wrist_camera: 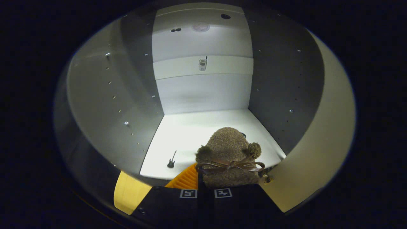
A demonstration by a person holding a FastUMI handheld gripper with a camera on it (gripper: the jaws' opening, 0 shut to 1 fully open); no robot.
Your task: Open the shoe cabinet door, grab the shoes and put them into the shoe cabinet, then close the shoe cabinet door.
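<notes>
Nearest the lens, the gripper shows its 2 fingers drawn close together, clamped on the heel end of a fuzzy brown shoe that juts straight ahead of them. That shoe, trimmed with 2 pompoms and a thin ribbon bow, hangs just over the near edge of the cabinet floor, inside the open shoe cabinet. It looks soft and light, so it should squash under the grip and sag at the toe; holding it across the firmer rear collar, as now, seems the safest place. Fuzzy fabric should not slip much.

Beyond the shoe, the white floor is smooth and brightly lit. A tiny guitar-shaped item lies on it to the left. At the far end a white back wall carries a horizontal rail with a small fitting. Grey side panels with rows of peg holes close the space left and right, so room is narrow.
</notes>
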